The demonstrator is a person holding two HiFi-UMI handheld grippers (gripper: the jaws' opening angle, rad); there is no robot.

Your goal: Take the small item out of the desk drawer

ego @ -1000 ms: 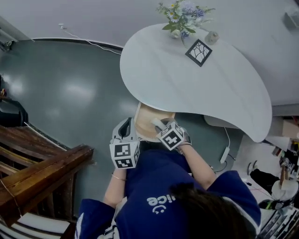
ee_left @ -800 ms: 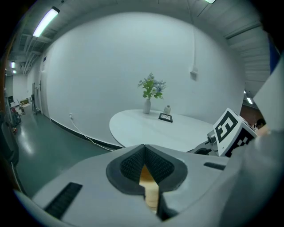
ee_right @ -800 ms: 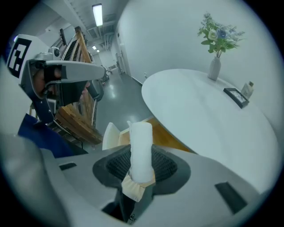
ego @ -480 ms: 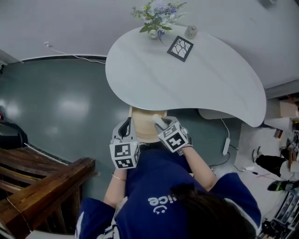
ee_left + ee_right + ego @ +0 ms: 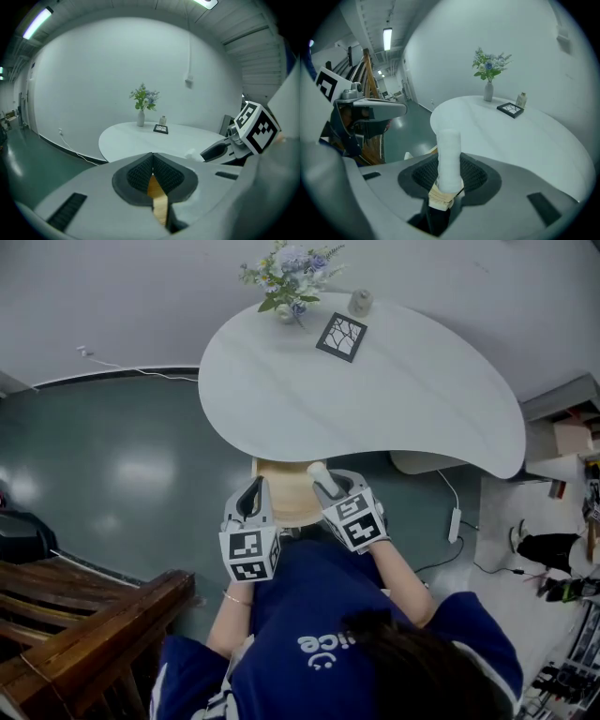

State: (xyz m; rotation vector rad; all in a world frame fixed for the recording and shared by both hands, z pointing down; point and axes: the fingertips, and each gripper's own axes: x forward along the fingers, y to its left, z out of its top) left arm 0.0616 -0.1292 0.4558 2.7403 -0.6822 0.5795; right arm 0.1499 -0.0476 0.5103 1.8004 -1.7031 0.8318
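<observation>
While the right gripper [image 5: 326, 486] is clamping a white roll [image 5: 449, 154] above the open drawer [image 5: 284, 495], the left gripper [image 5: 152, 174] is hanging with jaws together, empty. Removal is looking nearly done.

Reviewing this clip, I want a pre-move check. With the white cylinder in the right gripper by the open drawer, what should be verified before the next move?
1. Grip secure: ok. The right gripper has its pads pressed on both sides of the white cylinder.
2. Left gripper free: ok, jaws together, nothing between.
3. Drawer shut: not ok, it stands open.
4. Bare desk to set down on: ok. The vase and frame sit at the far edge.
5. Cylinder clear of the desk rim: cannot tell.
</observation>
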